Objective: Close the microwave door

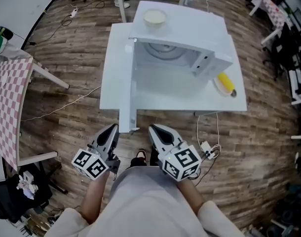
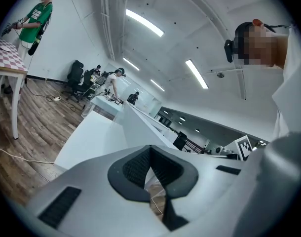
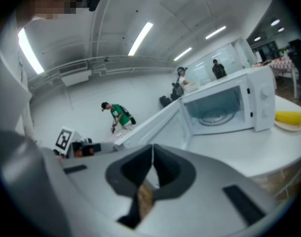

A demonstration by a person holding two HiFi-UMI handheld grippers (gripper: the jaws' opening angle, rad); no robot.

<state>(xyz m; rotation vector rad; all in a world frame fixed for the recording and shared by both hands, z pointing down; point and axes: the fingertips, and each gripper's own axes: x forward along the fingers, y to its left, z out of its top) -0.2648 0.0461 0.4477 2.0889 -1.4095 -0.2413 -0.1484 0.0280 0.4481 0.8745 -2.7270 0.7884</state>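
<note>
A white microwave [image 1: 190,46] stands on a white table [image 1: 111,78], and its cavity with the glass turntable faces me. Its door [image 1: 127,100] is swung wide open at the left, edge-on toward me. The right gripper view shows the microwave [image 3: 234,102] and the door [image 3: 153,120] from the side. Short of the table's near edge, my left gripper [image 1: 112,129] is shut and holds nothing, just below the door's tip. Close to its right, my right gripper [image 1: 154,130] is also shut and empty. Neither touches the door.
A cream bowl [image 1: 154,18] sits on top of the microwave. A plate with a yellow item [image 1: 225,83] lies on the table to its right. A checkered table [image 1: 10,102] stands at the left. Cables and a power adapter [image 1: 206,147] lie on the wooden floor.
</note>
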